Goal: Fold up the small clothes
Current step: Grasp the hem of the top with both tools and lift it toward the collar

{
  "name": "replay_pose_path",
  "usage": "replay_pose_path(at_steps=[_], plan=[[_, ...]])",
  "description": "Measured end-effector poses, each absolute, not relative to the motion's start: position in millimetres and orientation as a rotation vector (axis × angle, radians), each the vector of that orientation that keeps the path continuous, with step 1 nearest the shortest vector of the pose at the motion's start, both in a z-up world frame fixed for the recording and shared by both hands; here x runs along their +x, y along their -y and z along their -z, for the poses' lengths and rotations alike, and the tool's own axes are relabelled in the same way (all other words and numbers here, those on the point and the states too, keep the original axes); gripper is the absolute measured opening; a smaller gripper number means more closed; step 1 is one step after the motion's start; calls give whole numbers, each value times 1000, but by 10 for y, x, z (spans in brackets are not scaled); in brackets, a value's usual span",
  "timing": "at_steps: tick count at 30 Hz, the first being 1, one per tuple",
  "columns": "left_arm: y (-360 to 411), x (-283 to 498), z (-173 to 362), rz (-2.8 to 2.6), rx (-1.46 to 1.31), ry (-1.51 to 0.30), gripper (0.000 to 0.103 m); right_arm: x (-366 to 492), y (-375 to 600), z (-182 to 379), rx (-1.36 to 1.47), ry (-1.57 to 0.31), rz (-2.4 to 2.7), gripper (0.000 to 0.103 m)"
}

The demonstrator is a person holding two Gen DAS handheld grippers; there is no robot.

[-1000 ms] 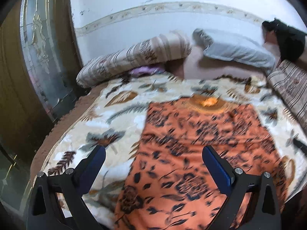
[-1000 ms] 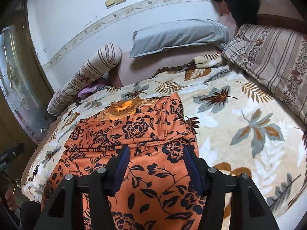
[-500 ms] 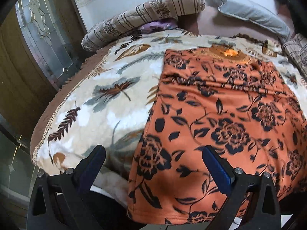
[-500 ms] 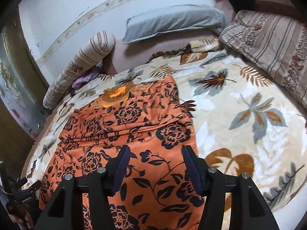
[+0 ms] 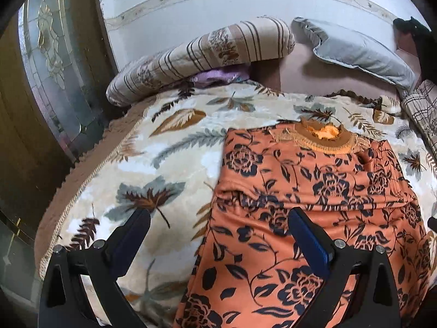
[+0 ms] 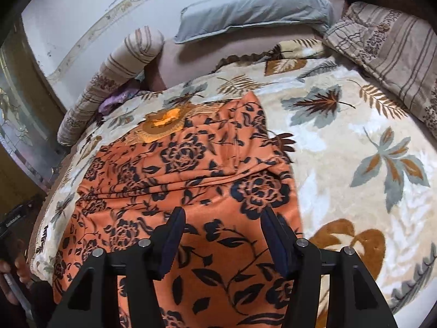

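Orange fabric with a dark navy rose-and-vine print, the garment (image 5: 314, 191), lies spread on a cream leaf-patterned blanket (image 5: 174, 169) that covers the bed. Its embroidered gold neckline (image 5: 325, 136) points toward the wall, and the lower part runs toward the cameras. A crosswise ridge of bunched cloth crosses it about halfway up.

Left gripper (image 5: 218, 239) hangs over the garment's left edge with its jaws spread wide and nothing between them; one blue-padded finger stands over the blanket, the other over the orange cloth. Whether the tips touch the cloth cannot be told.

Right gripper (image 6: 221, 235) sits above the lower right part of the garment, jaws parted with only flat fabric showing in the gap, pads not pressing on anything. Contact with the cloth cannot be judged from this view.

At the head of the bed a striped bolster (image 5: 196, 57) lies to the left with a bit of purple cloth (image 5: 218, 78) tucked under it, and a grey pillow (image 6: 254, 11) leans by the wall. A folded striped quilt (image 6: 390, 54) lies along the right side. A glass-panelled door (image 5: 54, 63) stands at the far left.

In the right wrist view a hand (image 6: 16, 276) shows at the lower left edge, beside a dark device whose small white lettering is too blurred to read. No other writing or brand mark is legible anywhere.
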State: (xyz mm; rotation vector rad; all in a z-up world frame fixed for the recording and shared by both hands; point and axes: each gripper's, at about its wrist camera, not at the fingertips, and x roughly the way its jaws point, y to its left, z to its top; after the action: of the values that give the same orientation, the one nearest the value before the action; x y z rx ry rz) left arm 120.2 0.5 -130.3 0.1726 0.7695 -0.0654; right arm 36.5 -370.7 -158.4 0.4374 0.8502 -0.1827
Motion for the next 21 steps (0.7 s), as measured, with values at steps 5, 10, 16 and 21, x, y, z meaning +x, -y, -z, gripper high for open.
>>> replay_pose_path(at_steps=[5,10,16,21], plan=[[-328,1074,1721,29,142,-910,100,230,3921,1710,501,-893,230,61],[-699,792,2003,-34,110,-1002,100,41,4008,1693,513,-879,252,61],[-762,484,2115,10,122,-1067,100,-83,3924,1604,534,-870,208,63],[-676,301,2117,94,143,-1089,100,-230,3738,1588,491,-896,155,63]])
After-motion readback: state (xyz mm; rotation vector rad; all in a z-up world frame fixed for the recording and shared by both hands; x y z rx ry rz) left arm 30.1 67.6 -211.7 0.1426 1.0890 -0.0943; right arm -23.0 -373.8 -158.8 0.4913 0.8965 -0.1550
